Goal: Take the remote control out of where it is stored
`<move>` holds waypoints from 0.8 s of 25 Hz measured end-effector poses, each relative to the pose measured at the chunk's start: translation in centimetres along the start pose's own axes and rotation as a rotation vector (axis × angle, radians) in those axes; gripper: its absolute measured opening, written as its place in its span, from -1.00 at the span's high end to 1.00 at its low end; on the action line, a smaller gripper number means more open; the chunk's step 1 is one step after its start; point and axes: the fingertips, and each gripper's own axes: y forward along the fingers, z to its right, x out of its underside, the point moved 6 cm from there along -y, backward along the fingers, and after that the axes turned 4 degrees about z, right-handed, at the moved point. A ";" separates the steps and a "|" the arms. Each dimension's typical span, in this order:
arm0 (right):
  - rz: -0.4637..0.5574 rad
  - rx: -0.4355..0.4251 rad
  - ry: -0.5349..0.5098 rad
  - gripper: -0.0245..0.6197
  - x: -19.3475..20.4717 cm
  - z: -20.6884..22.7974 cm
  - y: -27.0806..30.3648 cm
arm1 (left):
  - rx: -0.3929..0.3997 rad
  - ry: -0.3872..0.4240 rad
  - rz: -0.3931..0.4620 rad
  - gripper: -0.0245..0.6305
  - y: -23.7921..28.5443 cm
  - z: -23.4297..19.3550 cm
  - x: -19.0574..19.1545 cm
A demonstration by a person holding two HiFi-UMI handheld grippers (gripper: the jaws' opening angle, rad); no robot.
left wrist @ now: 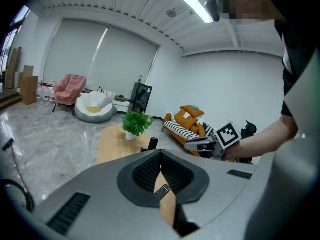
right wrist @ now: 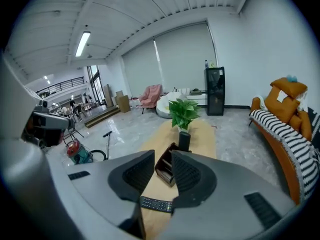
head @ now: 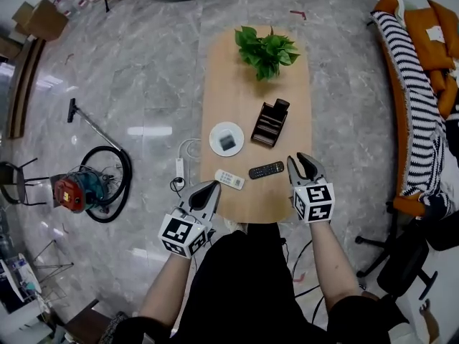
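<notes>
My right gripper (head: pixel 305 165) hangs over the counter (head: pixel 237 92) on the near side of the wooden holder (head: pixel 269 125), its jaws part-way apart with nothing between them. My left gripper (head: pixel 208 190) sits further off, to the near left of the holder, with its jaws closed tip to tip and empty. The black remote (head: pixel 266 170) lies flat on the counter just on the near side of the holder, out of it, and a white remote (head: pixel 229 179) lies beside it, further left of the holder. A dark upright piece stands at the holder's far end (I cannot tell whether it is another remote). The flat remote is thin and lies close to the counter's near edge, so if my jaws come down steeply they could skid it off rather than pinch it. If I reach into the holder instead, one jaw could clip its wall and tip it, or shove it towards the plant (head: pixel 265 51) beyond it.
</notes>
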 end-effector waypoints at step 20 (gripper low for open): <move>-0.231 -0.057 -0.224 0.18 -0.7 7.8 19.0 | -0.238 -0.166 -0.043 0.91 2.5 -3.3 3.0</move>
